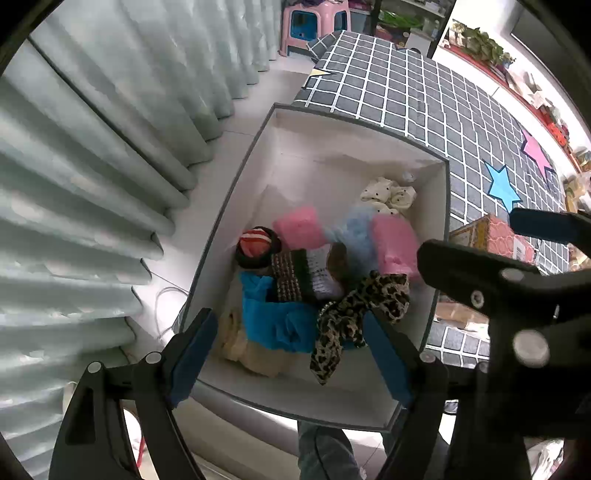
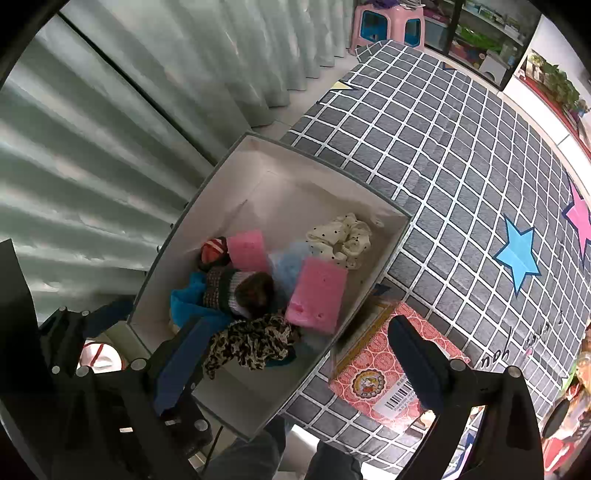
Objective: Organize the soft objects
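Note:
A white box (image 1: 258, 155) (image 2: 207, 206) with a grey rim stands at the table's left edge and holds several soft things: two pink sponges (image 1: 299, 227) (image 2: 317, 295), a leopard-print cloth (image 1: 354, 317) (image 2: 255, 341), a blue cloth (image 1: 273, 321), a knitted striped piece (image 1: 303, 273), a red-striped roll (image 1: 256, 242) and a cream dotted scrunchie (image 1: 388, 194) (image 2: 343, 236). My left gripper (image 1: 291, 354) hangs open and empty above the box's near end. My right gripper (image 2: 295, 362) is open and empty above the box's near right corner.
A red patterned carton (image 2: 380, 365) (image 1: 495, 236) lies on the grey checked tablecloth (image 2: 443, 155) right of the box. Blue (image 2: 517, 254) and pink (image 2: 580, 218) star stickers lie farther right. Pale curtains (image 1: 92, 166) hang left. A pink stool (image 1: 314, 22) stands at the back.

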Tool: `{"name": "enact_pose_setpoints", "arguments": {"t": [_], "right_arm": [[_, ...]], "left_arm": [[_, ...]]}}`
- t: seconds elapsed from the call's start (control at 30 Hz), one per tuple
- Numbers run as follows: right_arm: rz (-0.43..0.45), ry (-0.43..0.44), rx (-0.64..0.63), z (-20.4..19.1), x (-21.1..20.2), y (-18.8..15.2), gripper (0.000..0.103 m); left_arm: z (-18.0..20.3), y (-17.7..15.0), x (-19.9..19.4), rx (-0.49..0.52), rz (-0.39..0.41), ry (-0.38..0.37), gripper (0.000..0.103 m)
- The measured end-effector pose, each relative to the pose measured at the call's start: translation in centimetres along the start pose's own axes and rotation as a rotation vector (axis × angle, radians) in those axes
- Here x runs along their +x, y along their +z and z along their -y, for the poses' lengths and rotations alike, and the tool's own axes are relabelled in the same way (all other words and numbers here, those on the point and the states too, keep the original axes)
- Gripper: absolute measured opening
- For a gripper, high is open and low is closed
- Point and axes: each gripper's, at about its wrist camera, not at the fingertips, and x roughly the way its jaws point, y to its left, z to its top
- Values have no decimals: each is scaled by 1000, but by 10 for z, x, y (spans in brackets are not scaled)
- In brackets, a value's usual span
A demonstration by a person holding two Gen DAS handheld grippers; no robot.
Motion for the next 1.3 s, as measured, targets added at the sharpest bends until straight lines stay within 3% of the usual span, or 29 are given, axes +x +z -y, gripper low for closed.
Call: {"name": "enact_pose_setpoints", "arguments": {"t": [0.67, 0.93, 1.3], "right_arm": [[3, -11, -7, -6, -1, 0, 102], [24, -68, -23, -11, -4, 0, 102], [16, -78, -14, -10, -2, -1, 102]], "left_arm": [[-8, -1, 0, -12, -8, 1, 84], [-9, -3, 2, -4, -19, -5, 84], [-10, -3, 3, 13, -23, -19, 84]]}}
